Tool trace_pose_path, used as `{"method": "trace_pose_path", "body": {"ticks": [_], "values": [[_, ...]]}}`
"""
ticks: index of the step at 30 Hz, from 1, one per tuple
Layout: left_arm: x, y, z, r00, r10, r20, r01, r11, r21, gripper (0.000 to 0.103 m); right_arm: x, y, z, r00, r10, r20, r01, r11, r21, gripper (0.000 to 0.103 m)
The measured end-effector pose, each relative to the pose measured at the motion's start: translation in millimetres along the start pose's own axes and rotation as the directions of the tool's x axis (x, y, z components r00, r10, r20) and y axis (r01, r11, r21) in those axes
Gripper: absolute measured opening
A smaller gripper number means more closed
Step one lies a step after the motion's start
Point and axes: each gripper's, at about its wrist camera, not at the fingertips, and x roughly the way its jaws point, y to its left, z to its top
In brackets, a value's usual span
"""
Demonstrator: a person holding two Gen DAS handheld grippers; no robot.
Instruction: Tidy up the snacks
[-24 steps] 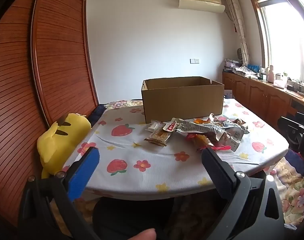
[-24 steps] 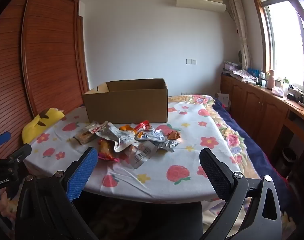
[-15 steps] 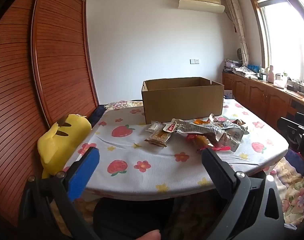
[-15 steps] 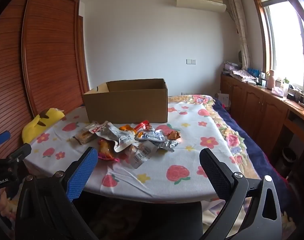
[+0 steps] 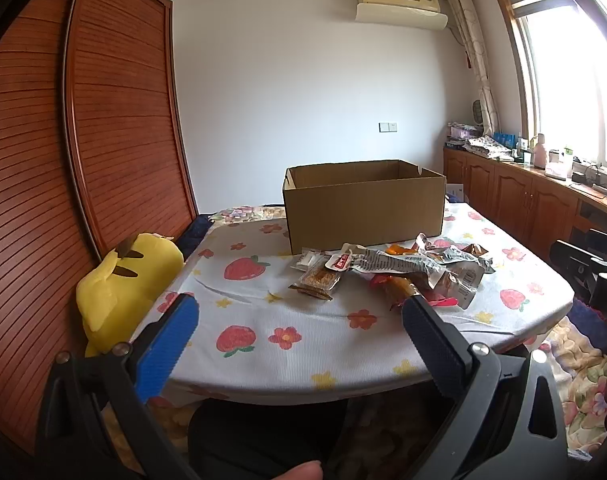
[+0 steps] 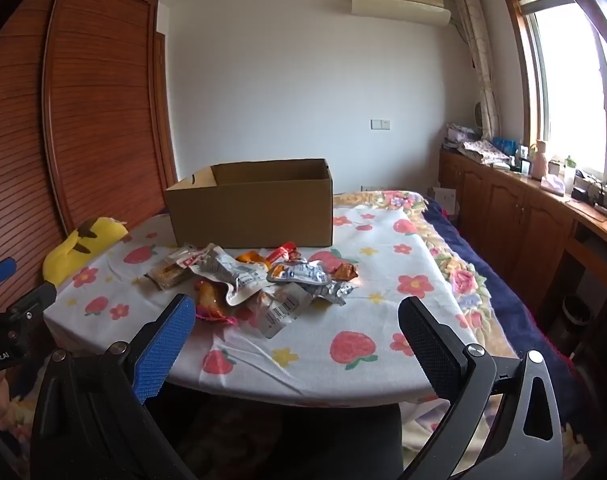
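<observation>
The snacks point(image 6: 255, 280) are heaped on the table point(image 6: 383, 364) just before the open box point(image 6: 251, 212). Both grippers, left point(image 5: 299, 332) and right point(image 6: 295, 328), are held with jaws wide apart, empty, short of the table. The heap lies ahead-left of the right gripper, judged nearer.
</observation>
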Motion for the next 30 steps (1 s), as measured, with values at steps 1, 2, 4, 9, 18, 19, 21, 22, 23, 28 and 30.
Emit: {"method": "trace_pose_path", "body": {"ticks": [1,2,4,9,18,19,21,22,23,28,30], "values": [[0.0,-0.1,0.0,1.0,0.001,0.001,-0.001,1.0,0.0,0.103,-0.3,0.0,0.1,1.0,0.0,0.001,0.0,1.0,0.0,0.103],[0.0,-0.1,0.6,1.0,0.001,0.002,-0.001,1.0,0.0,0.103,-0.4,-0.1,0.2,1.0,0.0,0.001,0.0,1.0,0.0,0.103],[-0.2,-0.1,1.6,1.0,0.002,0.005,-0.002,1.0,-0.001,0.103,-0.5,0.0,0.3,1.0,0.0,0.001,0.0,1.0,-0.001,0.103],[-1.1,-0.1,2.2,1.0,0.002,0.01,-0.002,1.0,-0.001,0.103,-1.2,0.1,0.4,1.0,-0.001,0.002,0.001,1.0,0.0,0.103],[-4.4,0.2,3.1,1.0,0.002,0.021,-0.002,1.0,0.003,0.103,-1.7,0.1,0.2,1.0,0.0,0.002,0.0,1.0,0.0,0.103],[-4.9,-0.1,2.8,1.0,0.002,0.021,-0.002,1.0,0.003,0.103,-1.9,0.2,0.1,1.0,-0.001,0.003,0.001,1.0,-0.002,0.103],[-4.8,-0.2,2.9,1.0,0.001,0.021,-0.001,1.0,0.002,0.103,-1.8,0.0,-0.1,1.0,0.0,0.002,0.0,1.0,-0.001,0.103],[-5.0,-0.5,2.5,1.0,0.002,0.021,-0.002,1.0,0.004,0.103,-1.7,-0.2,-0.4,1.0,-0.001,0.002,0.001,1.0,-0.002,0.103],[-5.0,-0.5,2.4,1.0,0.003,0.022,-0.003,1.0,0.003,0.103,-2.0,-0.2,-0.3,1.0,-0.001,0.002,0.001,1.0,-0.001,0.103],[-5.0,-0.4,2.4,1.0,0.002,0.022,-0.002,1.0,0.003,0.103,-1.6,-0.2,-1.2,1.0,-0.001,0.002,0.001,1.0,-0.001,0.103],[-5.5,-0.6,2.2,1.0,0.003,0.022,-0.003,1.0,0.004,0.103,-1.2,0.2,-2.1,1.0,0.0,0.003,0.0,1.0,-0.001,0.103]]}}
